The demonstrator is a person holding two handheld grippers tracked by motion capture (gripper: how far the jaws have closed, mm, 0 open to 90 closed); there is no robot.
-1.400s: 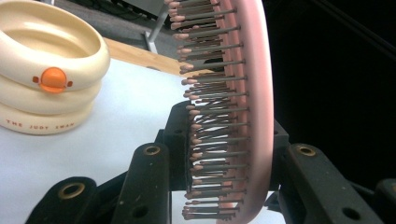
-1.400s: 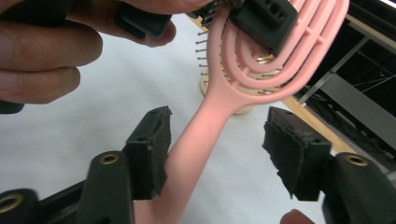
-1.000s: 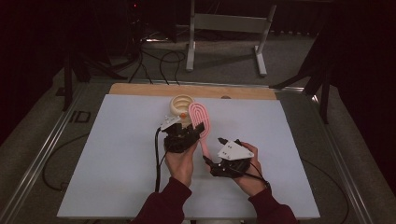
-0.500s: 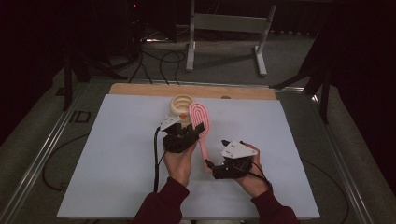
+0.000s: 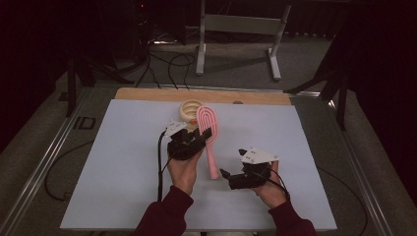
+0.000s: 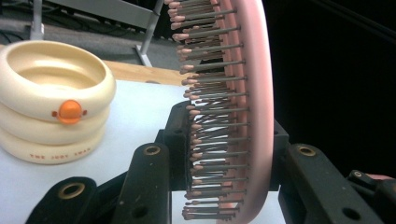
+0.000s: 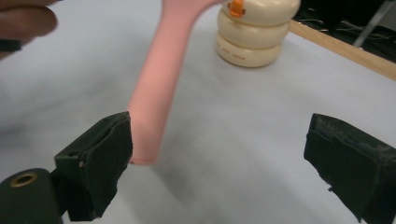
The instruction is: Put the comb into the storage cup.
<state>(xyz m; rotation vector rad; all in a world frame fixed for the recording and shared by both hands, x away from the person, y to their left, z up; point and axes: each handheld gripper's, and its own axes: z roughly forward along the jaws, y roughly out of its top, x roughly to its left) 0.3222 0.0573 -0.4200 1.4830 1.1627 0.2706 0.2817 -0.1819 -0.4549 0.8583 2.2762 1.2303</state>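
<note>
Clamped by the left tool point(image 5: 205, 133), the pink hairbrush point(image 5: 207, 123) could get tipped if its handle's clipped by the right tool point(image 7: 219, 154), whose jaws were just spread apart.

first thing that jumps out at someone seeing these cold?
The pink hairbrush at the middle of the white table: the left gripper is clamped across its bristled head, handle slanting toward the person. Just behind the brush head stands a cream ringed container with an orange button. The right gripper sits beside the handle's end, its jaws having just been opening and nothing pressed between them.
</note>
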